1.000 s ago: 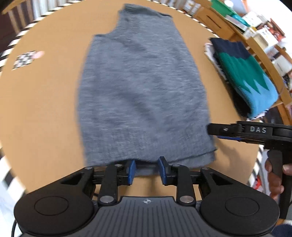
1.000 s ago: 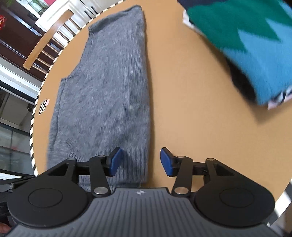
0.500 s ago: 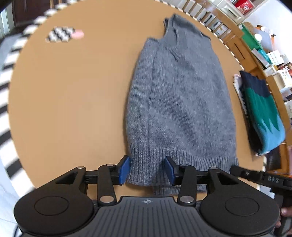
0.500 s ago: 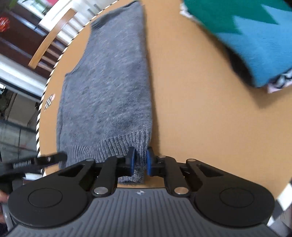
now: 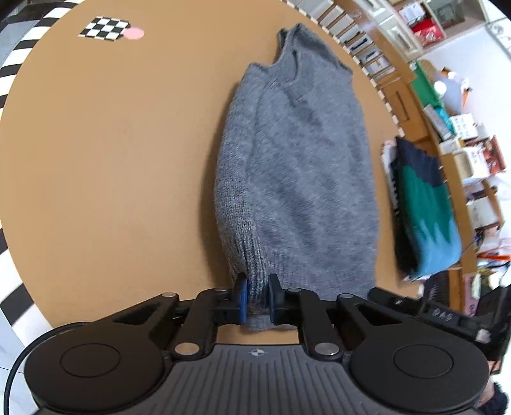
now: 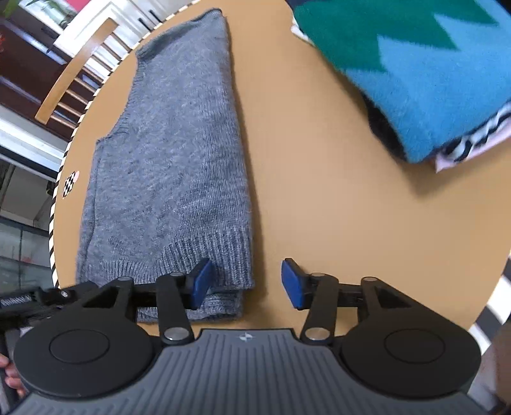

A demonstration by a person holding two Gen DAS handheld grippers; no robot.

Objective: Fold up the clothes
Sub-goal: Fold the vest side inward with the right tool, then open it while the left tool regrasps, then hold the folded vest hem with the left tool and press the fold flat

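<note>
Sweater (image 5: 297,178) hem pinched in left tongs (image 5: 257,298); right tongs (image 6: 246,282) spread.

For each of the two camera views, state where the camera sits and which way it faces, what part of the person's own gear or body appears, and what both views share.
Left wrist: sits on the left gripper, looking forward across the round table; its jaws pinch the grey sweater hem.
Right wrist: sits on the right gripper, jaws apart over the hem corner; a bit of hand shows at the left edge.
Shared: sweater, folded stack, checkerboard marker, each other's gripper.
</note>
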